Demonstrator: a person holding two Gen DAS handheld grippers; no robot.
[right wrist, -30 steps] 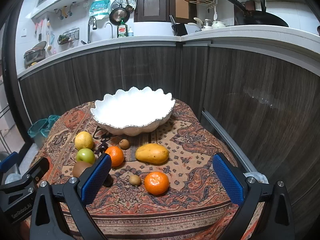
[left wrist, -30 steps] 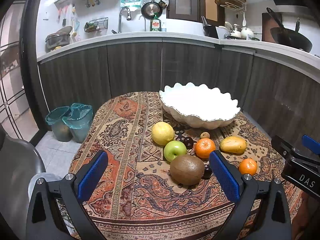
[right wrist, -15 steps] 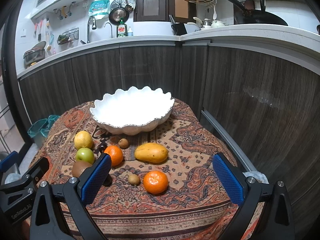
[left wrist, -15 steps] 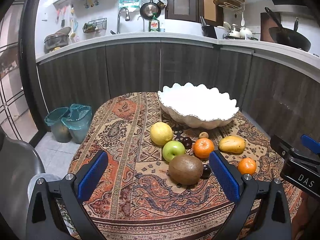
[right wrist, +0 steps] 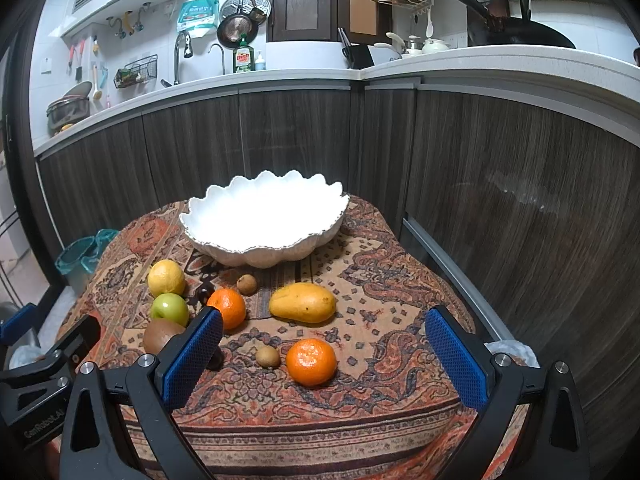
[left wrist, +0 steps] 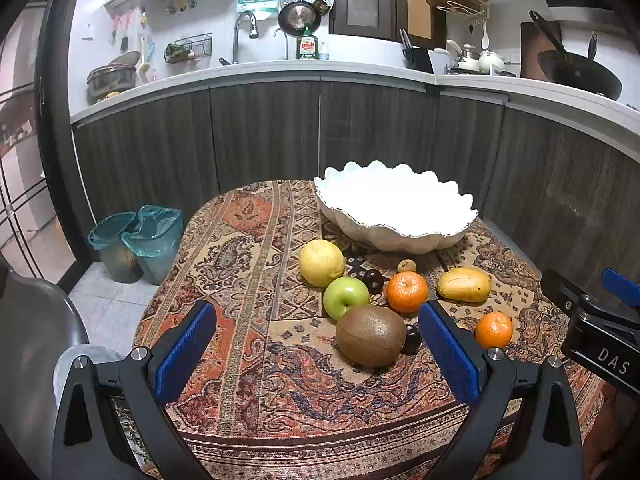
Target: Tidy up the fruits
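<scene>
Both tools empty, jaws spread wide: left gripper (left wrist: 316, 354) low at the near table edge facing the kiwi (left wrist: 370, 335); right gripper (right wrist: 324, 356) facing the nearer orange (right wrist: 311, 361). All fruit loose on the patterned cloth (left wrist: 248, 264) in front of the empty white scalloped bowl (right wrist: 264, 216), none in it yet. Kiwi likely soft-skinned, bruisable; take across its short middle, light squeeze. Oranges firm, round, may roll; grip at the widest girth. Mango (right wrist: 303, 303) smooth, probably slippery, heavier; grip across the short axis. Bowl looks ceramic, chip-prone at the rim, so lower fruit in. Right view alone shows a small brown fruit (right wrist: 267, 356) just beside the nearer orange; left view shows the two dark plums (left wrist: 373, 280) plainly and the whole kiwi, half hidden from the right
</scene>
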